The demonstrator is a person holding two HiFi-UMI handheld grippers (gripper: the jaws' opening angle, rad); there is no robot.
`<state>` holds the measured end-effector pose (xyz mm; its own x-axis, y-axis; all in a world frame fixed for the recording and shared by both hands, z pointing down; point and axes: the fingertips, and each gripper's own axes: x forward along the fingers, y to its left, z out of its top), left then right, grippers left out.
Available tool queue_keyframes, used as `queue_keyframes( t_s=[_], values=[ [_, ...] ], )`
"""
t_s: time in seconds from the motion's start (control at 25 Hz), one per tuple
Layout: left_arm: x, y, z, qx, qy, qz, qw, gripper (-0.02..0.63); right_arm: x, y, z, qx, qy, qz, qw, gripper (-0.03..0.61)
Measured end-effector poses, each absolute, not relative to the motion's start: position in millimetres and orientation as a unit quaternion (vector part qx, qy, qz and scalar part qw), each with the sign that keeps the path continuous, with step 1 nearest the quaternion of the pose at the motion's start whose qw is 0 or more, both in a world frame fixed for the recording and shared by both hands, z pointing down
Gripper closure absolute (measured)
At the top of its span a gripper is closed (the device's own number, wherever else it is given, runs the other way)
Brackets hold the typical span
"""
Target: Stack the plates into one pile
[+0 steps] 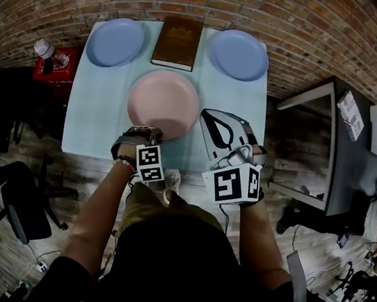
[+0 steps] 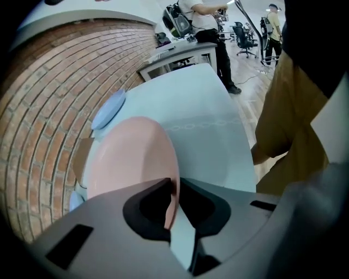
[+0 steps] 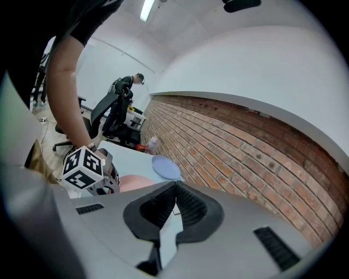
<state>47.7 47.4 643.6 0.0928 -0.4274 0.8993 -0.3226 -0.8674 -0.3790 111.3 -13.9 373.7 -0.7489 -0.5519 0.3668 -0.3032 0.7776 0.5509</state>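
Altogether there are three plates on the pale blue table [image 1: 91, 115]: one pink plate [image 1: 163, 103] and two blue ones. A single brown book [image 1: 178, 42] lies at the far edge. The pink plate sits in the middle of the table, toward the near edge. The left blue plate [image 1: 115, 42] and the right blue plate [image 1: 239, 54] lie in the far corners, one on each side of the book and well apart from each other. None of the plates is stacked on another yet. There are two grippers. The left gripper [image 2: 173, 182] has its jaws nearly together, pinching the near rim of the pink plate, whose thin edge runs between the two pads. The right gripper [image 3: 175, 185] has its jaws closed tip to tip with nothing between them. It is held just to the right of the pink plate, over the near part of the table.
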Motion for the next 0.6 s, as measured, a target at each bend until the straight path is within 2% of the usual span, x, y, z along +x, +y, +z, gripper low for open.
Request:
queue_keyframes(
  t_s=[0.2,0.6],
  values=[
    [49.5,37.1,612.0,-0.729,0.274,-0.62,0.092,0.583,112.3,-14.0,370.1,0.236,-0.906,-0.238,0.258,0.545],
    [30.3,30.8,530.8,-0.716,0.308,-0.616,0.114,0.583,97.3,-8.0,352.8,0.22,-0.913,-0.252,0.233,0.545]
  ],
)
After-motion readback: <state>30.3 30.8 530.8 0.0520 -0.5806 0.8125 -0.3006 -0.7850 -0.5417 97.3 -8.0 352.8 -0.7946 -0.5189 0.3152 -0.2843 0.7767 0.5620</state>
